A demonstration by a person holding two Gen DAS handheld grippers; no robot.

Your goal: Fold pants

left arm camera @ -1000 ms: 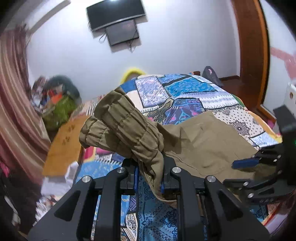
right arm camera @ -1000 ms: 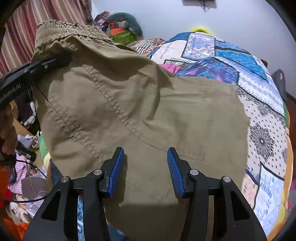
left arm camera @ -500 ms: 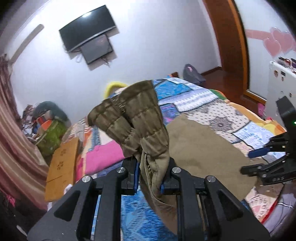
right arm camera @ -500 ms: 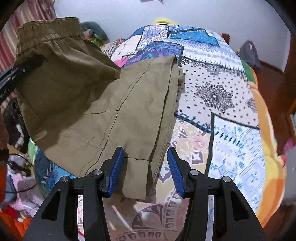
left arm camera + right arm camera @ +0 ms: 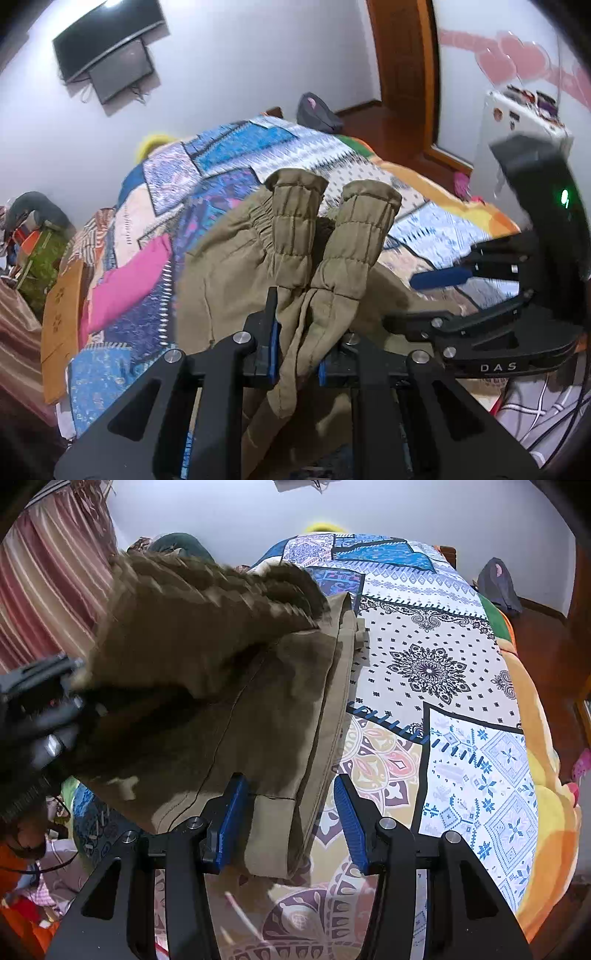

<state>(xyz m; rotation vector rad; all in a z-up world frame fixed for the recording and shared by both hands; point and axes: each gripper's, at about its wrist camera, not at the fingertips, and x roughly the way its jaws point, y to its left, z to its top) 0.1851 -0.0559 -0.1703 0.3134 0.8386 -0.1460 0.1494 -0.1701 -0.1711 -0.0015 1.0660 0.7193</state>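
Olive-khaki pants (image 5: 258,716) lie partly folded on the patchwork bedspread (image 5: 436,672). My left gripper (image 5: 295,354) is shut on the gathered elastic waistband (image 5: 325,243), which sticks up in two bunches above the bed. In the right wrist view the waistband (image 5: 207,602) shows blurred at upper left, over the flat pants. My right gripper (image 5: 290,819) is open, its blue pads either side of the pants' near hem, just above it. It also shows at the right of the left wrist view (image 5: 454,295).
The bed fills both views. A pink cloth (image 5: 129,277) and an orange board (image 5: 62,321) lie at its left side. A striped curtain (image 5: 48,583), a clothes pile (image 5: 33,236), a grey bag (image 5: 496,583), a wooden door frame (image 5: 402,74) and a wall TV (image 5: 107,40) surround it.
My left gripper has carried the waistband forward and to the right over the flat pants. My right gripper has stayed open and come closer to the near hem.
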